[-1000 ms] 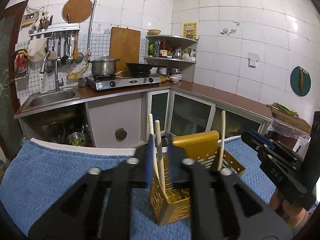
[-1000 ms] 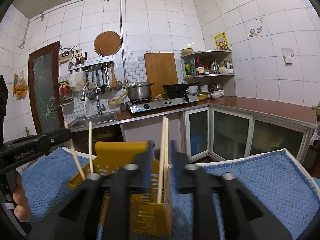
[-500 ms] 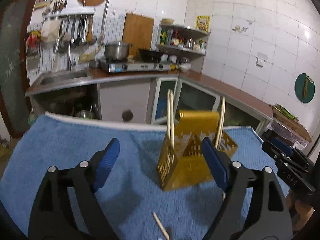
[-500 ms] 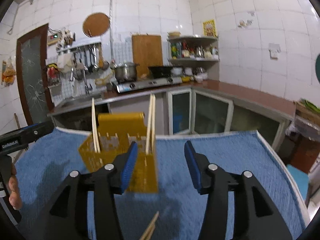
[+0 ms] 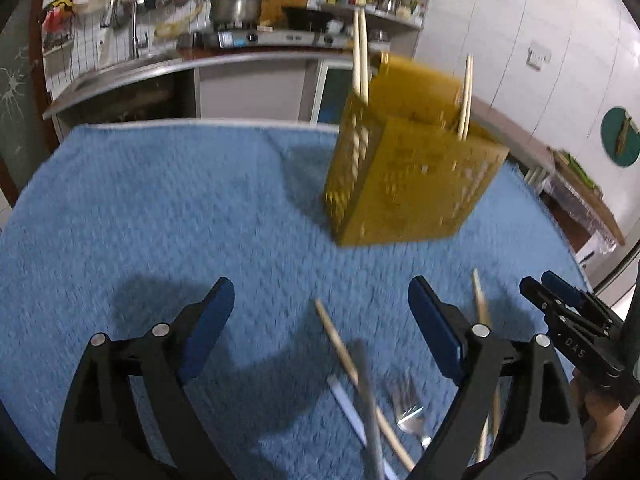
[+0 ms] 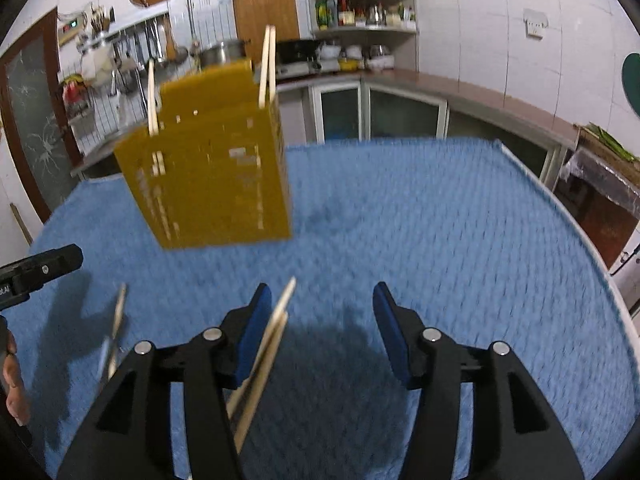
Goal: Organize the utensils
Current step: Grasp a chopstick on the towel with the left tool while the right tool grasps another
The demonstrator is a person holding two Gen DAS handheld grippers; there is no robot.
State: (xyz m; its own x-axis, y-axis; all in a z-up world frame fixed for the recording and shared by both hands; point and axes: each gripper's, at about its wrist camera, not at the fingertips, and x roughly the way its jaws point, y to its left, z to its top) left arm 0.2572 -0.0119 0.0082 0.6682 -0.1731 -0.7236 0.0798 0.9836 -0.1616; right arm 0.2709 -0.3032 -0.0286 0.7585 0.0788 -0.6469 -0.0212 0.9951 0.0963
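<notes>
**Chopsticks partly sorted**

Two chopstick pairs stand in the yellow utensil holder [image 5: 404, 184] at the far side of the blue-towelled bench [image 5: 160, 208]. Loose chopsticks [image 5: 352, 364] and, it seems, a fork [image 5: 408, 412] lie near. The left gripper [image 5: 320, 328] and right gripper [image 6: 316, 320] both have fingers spread, empty.

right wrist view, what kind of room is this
Most likely a home kitchen: a gas stove with a steel pot on the counter, a wooden cutting board against the tiled wall, and a corner shelf of bottles. The work surface is a blue towel.
</notes>
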